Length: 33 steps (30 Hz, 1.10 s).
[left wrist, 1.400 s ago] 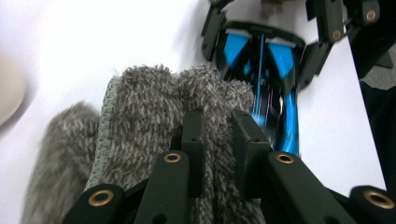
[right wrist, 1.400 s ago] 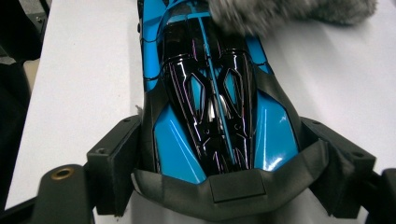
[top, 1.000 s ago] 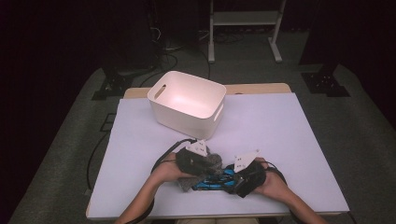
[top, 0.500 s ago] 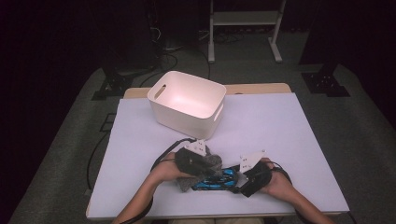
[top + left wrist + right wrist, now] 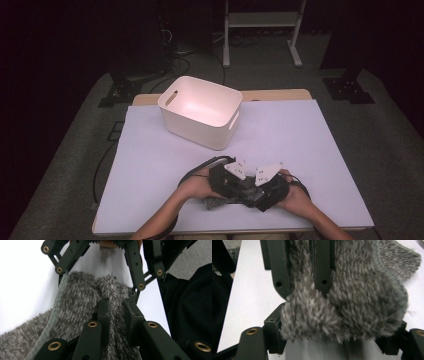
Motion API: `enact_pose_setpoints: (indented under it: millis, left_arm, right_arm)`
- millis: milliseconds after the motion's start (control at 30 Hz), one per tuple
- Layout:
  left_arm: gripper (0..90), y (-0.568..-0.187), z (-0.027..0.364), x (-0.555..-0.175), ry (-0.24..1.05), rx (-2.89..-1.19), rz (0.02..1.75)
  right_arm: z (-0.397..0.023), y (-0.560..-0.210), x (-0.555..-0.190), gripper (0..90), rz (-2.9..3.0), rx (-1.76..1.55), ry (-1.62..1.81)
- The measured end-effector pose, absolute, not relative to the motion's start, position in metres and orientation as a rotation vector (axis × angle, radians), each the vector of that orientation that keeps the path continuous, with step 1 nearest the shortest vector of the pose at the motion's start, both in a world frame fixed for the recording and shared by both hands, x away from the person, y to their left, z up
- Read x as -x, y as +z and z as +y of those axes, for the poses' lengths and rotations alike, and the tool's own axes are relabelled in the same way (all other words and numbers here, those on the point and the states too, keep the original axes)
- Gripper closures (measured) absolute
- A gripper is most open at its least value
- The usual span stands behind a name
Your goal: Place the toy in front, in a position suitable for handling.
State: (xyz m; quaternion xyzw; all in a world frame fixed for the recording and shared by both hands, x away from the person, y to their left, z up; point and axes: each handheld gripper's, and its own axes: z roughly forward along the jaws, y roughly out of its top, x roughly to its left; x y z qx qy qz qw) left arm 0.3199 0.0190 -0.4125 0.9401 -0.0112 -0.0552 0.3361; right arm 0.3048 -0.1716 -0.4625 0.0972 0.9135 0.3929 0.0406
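Observation:
A fuzzy grey sock with a grey-green rim lies at the near edge of the table between both hands. In the high view a bit of the sock shows under the left hand. My left gripper is shut on a fold of it, and its black jaws reach down from the top of the right gripper view, pinching the pile. My right gripper faces it with jaws spread wide. They have just been closing a little, and the sock's end bulges between them without being pressed. In the high view the left gripper and right gripper almost touch.
A white plastic bin with handle slots stands empty at the back left of the white table. A dark metal stand is on the floor beyond. Black cables trail from the grippers.
The left hand has moved right with the sock, closing up against the right gripper. The right hand has stayed in place.

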Motion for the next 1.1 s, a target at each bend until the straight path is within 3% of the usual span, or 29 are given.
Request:
enact_pose_setpoints:
  millis: [200, 333, 800, 1100]
  left_arm:
    - [77.2, -0.414, 0.032, -0.324, -0.167, -2.416, 0.002]
    - [76.8, -0.415, 0.02, -0.317, -0.182, -2.397, -0.027]
    - [76.8, -0.408, 0.04, -0.334, -0.098, -2.424, 0.077]
    - [75.9, -0.414, 0.01, -0.337, -0.113, -2.446, 0.031]
  right_arm:
    - [-0.171, -0.462, -0.304, 25.1, 2.8, -0.308, 1.203]
    - [-0.171, -0.462, -0.305, 25.1, 2.804, -0.307, 1.2]
    - [-0.171, -0.462, -0.304, 25.1, 2.8, -0.312, 1.203]
    - [-0.171, -0.462, -0.304, 25.0, 2.808, -0.32, 1.211]
